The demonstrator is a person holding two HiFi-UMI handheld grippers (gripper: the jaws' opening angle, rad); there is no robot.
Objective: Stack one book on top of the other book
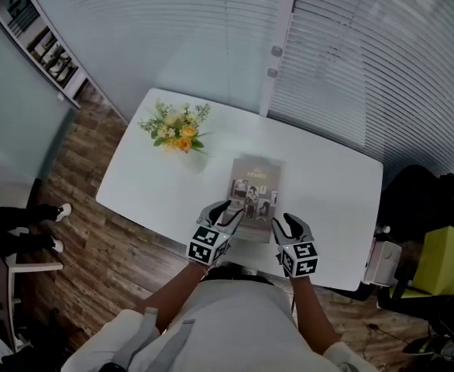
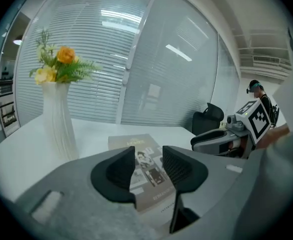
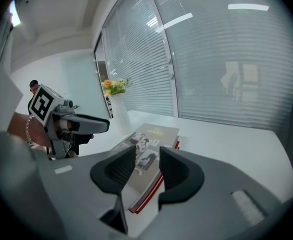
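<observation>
Far left corner of the table [image 1: 328,184]: vase of flowers [image 1: 178,128], set well apart from the work, probably to avoid a knock.

Next, left gripper [image 1: 225,210]: hovers over the near edge, just beside the near left corner of the top book [image 1: 254,192], tilted down toward it. Tongs apart, nothing between the pads, only the cover in sight through the gap. Touches neither book, so apparently clear of the job rather than carrying.

Middle of the table, toward the near edge: top book again, grey-brown cover with photos, lying flat on the lower book [image 3: 178,144], itself showing only a red-trimmed edge along the right side. Sits nearly square, slightly offset, steady without help. Stacking apparently done.

Right of that, right gripper [image 1: 287,225]: mirrors the left one, above the near edge just beside the books' near right corner. Tongs likewise apart and empty, no pad on either book. Flanks the pair, likely for handling a wide book from both sides at once.

Beyond the right edge: dark chair [image 1: 424,200], off the table and out of the way.
</observation>
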